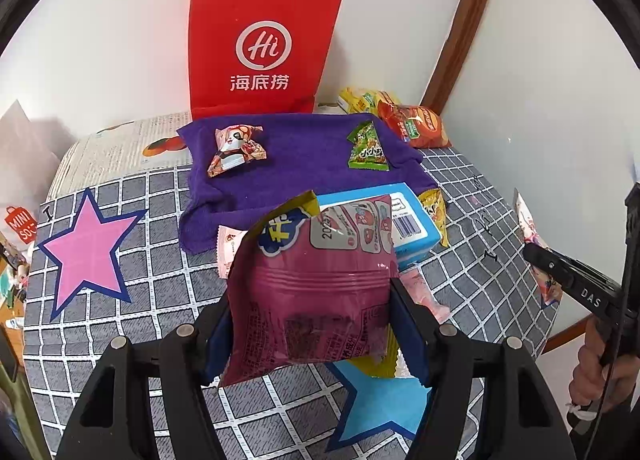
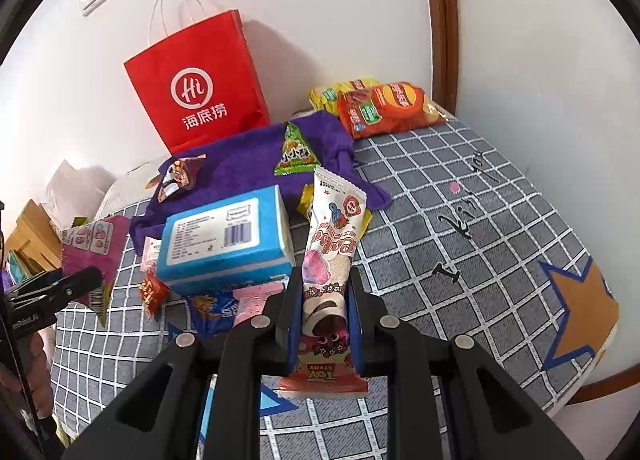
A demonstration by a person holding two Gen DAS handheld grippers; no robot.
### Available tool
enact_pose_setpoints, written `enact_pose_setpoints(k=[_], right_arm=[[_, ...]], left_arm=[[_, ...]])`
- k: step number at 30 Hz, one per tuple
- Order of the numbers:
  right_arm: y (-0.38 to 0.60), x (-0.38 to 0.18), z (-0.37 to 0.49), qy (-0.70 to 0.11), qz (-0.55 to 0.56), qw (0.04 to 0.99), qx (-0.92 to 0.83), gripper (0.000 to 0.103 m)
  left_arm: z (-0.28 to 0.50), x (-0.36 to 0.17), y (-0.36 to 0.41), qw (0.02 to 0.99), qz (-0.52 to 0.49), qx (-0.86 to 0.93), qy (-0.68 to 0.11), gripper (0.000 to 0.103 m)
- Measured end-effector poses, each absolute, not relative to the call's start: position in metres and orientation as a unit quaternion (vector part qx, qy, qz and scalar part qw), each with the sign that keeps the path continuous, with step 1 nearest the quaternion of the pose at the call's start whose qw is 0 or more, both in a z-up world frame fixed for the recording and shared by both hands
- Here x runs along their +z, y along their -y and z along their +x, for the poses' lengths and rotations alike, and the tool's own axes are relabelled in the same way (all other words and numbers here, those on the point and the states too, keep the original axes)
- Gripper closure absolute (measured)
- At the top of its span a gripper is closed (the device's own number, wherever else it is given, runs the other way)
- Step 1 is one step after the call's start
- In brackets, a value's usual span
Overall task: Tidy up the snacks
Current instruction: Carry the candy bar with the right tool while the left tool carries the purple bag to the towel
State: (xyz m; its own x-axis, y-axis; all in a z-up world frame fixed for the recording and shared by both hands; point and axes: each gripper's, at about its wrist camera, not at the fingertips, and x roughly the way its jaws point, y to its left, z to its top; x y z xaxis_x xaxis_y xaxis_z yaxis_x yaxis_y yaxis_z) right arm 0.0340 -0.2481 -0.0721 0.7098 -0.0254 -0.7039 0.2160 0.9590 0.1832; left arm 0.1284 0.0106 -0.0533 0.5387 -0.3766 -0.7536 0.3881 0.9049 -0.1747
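My left gripper (image 1: 310,300) is shut on a magenta snack bag (image 1: 316,280) and holds it above the table; the bag also shows in the right wrist view (image 2: 92,244). My right gripper (image 2: 320,300) is shut on a long pink and white Toy Story snack packet (image 2: 328,260), held upright over the checked cloth. A red paper bag (image 1: 260,48) stands at the back against the wall. A purple towel (image 1: 296,164) lies in front of it with a small panda packet (image 1: 236,150) and a green packet (image 1: 366,148) on it.
A blue box (image 2: 228,236) lies at the towel's front edge with small packets around it. Orange and yellow chip bags (image 2: 384,106) lie at the back right corner. The checked cloth (image 2: 480,220) with stars covers the table; its edge runs along the right.
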Motion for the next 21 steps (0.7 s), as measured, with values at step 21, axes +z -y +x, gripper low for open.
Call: enact_pose_setpoints(k=[21], right_arm=[[0.224, -0.032, 0.041, -0.358, 0.097, 0.929, -0.007, 0.083]], left_arm=[[0.116, -0.011, -0.023, 0.896, -0.021, -0.167, -0.41, 0.036]])
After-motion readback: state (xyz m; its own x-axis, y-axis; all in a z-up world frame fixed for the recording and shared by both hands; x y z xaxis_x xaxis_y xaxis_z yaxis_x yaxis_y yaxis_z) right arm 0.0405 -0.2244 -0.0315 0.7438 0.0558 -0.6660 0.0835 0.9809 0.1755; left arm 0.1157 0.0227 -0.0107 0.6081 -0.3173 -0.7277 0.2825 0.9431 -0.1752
